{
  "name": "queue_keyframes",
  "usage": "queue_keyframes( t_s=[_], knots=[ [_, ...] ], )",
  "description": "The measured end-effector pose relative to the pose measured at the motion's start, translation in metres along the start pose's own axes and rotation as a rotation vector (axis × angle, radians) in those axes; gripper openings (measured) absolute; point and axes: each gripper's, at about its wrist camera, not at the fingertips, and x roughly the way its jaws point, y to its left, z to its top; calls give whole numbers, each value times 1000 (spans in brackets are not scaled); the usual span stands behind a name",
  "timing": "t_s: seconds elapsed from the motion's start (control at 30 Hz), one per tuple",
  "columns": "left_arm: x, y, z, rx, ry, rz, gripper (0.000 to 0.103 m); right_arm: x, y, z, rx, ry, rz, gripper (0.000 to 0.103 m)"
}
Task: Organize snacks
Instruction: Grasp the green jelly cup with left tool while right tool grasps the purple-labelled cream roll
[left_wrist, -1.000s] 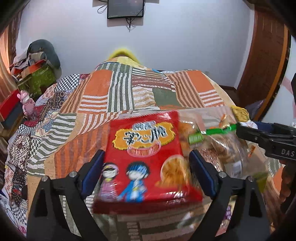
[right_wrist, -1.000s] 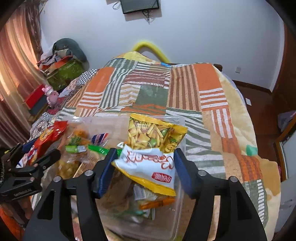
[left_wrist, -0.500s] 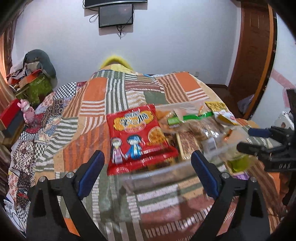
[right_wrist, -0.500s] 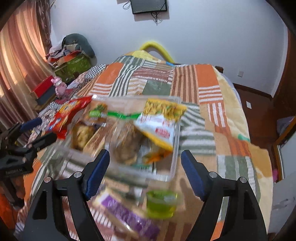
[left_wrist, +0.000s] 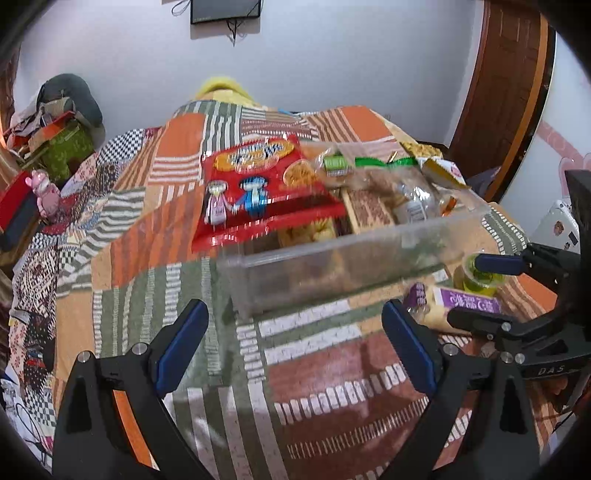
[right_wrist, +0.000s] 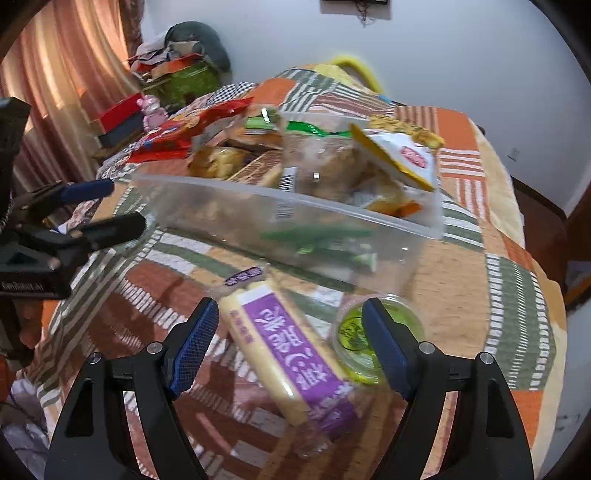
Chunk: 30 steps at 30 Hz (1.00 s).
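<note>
A clear plastic bin (left_wrist: 351, 240) on the patchwork bedspread holds several snack packs. A red cartoon snack bag (left_wrist: 258, 184) lies over its far left corner, and a yellow-and-white chip bag (right_wrist: 402, 155) rests at its right end. My left gripper (left_wrist: 295, 332) stands open in front of the bin's near wall, nothing between its fingers. My right gripper (right_wrist: 290, 321) is open over a purple-labelled packet (right_wrist: 288, 339) that lies between its fingers, untouched. A green jelly cup (right_wrist: 354, 332) sits against the right finger. Each gripper shows in the other's view: the right gripper (left_wrist: 480, 290), the left gripper (right_wrist: 92, 210).
The bedspread (left_wrist: 314, 369) stretches back to a white wall. A pink toy (left_wrist: 46, 192), red boxes and a heap of clothes (right_wrist: 177, 66) stand at the bed's left side. A wooden door (left_wrist: 509, 74) is at the right.
The red bag left my left fingers and the yellow-and-white bag left my right fingers; both now lie in the bin. Both grippers opened wider and drew back to the bin's near side.
</note>
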Motion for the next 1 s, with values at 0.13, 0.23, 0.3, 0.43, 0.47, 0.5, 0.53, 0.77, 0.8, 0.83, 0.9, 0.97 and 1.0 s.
queue_keyframes(
  t_s=[0.13,0.23,0.3,0.43,0.47,0.5,0.53,0.77,0.8,0.83,0.9,0.97,1.0],
  knots=[
    [-2,4,-3,-9,1,-4,96,3,4,6,5,8,43,70],
    [-4,6,-5,-17,1,-5,96,11,6,5,14,37,78,63],
    [-4,8,-6,-24,5,-11,96,20,5,2,23,68,81,58],
    [-4,7,-8,-28,14,-18,96,23,4,-1,34,88,91,57],
    [-3,6,-8,-27,15,-19,96,24,5,-1,36,94,92,57],
    [-4,5,-9,-27,15,-22,96,25,6,-1,35,101,95,57],
    [-5,4,-9,-27,15,-24,96,26,8,-3,33,115,99,56],
    [-14,-3,-10,-11,2,-25,96,18,15,-14,71,124,134,42],
    [-16,-5,-10,-4,0,-23,96,15,16,-16,77,117,139,42],
    [-18,-6,-10,0,-2,-22,96,12,17,-17,78,108,138,42],
    [-20,-9,-9,8,-5,-22,96,2,21,-21,75,75,122,42],
    [-23,-12,-8,9,-8,-24,96,-13,22,-23,84,36,117,42],
    [-23,-13,-8,8,-8,-26,96,-22,21,-23,92,15,114,42]
  ],
)
